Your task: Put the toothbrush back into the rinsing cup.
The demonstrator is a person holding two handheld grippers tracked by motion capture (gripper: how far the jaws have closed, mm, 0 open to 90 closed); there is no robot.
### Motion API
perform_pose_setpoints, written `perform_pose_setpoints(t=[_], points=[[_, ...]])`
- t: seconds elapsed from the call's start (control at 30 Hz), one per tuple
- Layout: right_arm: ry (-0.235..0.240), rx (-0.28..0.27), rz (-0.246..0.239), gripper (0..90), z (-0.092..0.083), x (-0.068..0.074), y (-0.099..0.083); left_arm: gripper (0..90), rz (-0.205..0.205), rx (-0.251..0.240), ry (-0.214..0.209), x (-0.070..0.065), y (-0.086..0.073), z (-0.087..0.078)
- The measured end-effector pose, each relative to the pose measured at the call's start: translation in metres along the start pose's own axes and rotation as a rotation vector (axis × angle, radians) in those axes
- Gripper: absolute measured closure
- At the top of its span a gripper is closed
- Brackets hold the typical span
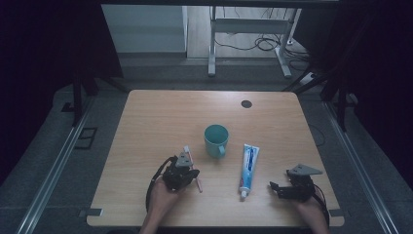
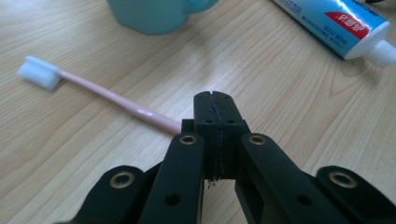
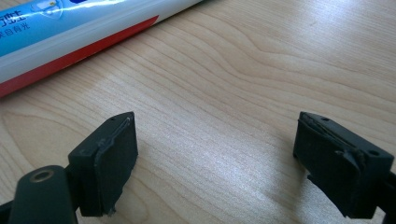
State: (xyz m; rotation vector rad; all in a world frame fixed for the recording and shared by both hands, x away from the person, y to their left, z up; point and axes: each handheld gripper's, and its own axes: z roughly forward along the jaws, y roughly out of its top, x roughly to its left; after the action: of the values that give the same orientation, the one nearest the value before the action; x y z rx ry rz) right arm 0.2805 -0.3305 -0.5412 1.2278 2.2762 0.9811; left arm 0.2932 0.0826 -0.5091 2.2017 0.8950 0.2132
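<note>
Jaws of left gripper clamp pink toothbrush beside teal cup.

the desk was pale wood with a fine brown grain, marked by one dark round spot near its far edge. the cup was teal all over. the toothbrush had a soft pink handle and a white head. the toothpaste tube was white with blue print, a red band along one side and a white cap. the left tongs and the right tongs were matt black, with brass-coloured rivets, and each carried a grey plate on top.
</note>
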Motion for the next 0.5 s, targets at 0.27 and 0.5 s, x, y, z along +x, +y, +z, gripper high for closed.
perform_pose_setpoints(t=[0.27, 0.5], points=[[0.0, -0.001, -0.002, 13.4, 0.0, 0.0, 0.0, 89.6, 0.002, 0.023, -0.019, -0.004, -0.001, 0.014], [0.0, -0.001, -0.002, 13.4, 0.0, 0.0, 0.0, 89.6, -0.001, 0.045, -0.021, -0.004, -0.006, 0.02]])
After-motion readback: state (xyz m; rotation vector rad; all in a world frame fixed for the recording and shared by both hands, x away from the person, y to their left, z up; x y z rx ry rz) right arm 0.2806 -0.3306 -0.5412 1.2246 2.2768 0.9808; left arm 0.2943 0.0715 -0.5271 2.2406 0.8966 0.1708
